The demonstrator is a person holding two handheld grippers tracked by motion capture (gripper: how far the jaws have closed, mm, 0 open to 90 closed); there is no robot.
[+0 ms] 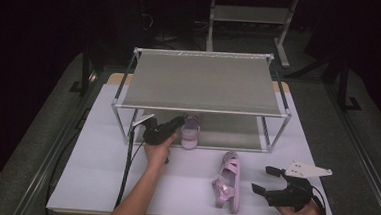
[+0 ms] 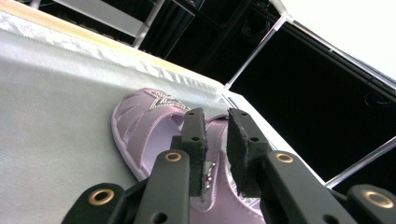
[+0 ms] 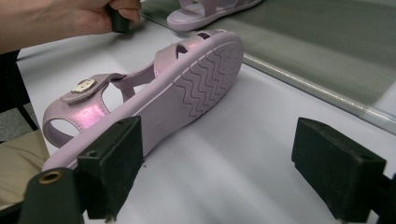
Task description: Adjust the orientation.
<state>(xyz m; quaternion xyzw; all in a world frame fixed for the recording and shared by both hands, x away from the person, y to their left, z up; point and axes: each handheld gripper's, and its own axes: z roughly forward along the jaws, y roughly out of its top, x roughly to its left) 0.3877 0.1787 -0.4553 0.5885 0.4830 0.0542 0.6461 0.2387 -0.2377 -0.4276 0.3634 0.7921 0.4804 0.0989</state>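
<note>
A pink sandal (image 1: 191,132) rests on the lower shelf (image 1: 232,132) of a metal rack, toe pointing away. My left gripper (image 1: 180,121) reaches in at its heel. In the left gripper view the sandal (image 2: 144,121) lies on the grey shelf (image 2: 56,107), and the left gripper (image 2: 217,116) has its jaws nearly together around the back strap. The second pink sandal (image 1: 226,182) lies on its side on the white table (image 1: 104,172), sole toward my right gripper (image 1: 263,179). The right gripper (image 3: 217,128) is wide open just short of that sandal (image 3: 187,88).
The rack's top shelf (image 1: 202,83) overhangs the lower one, with thin posts at its corners. The person's left hand (image 3: 70,18) and the shelved sandal (image 3: 205,11) show at the top of the right gripper view. Cables trail off the table's near edge.
</note>
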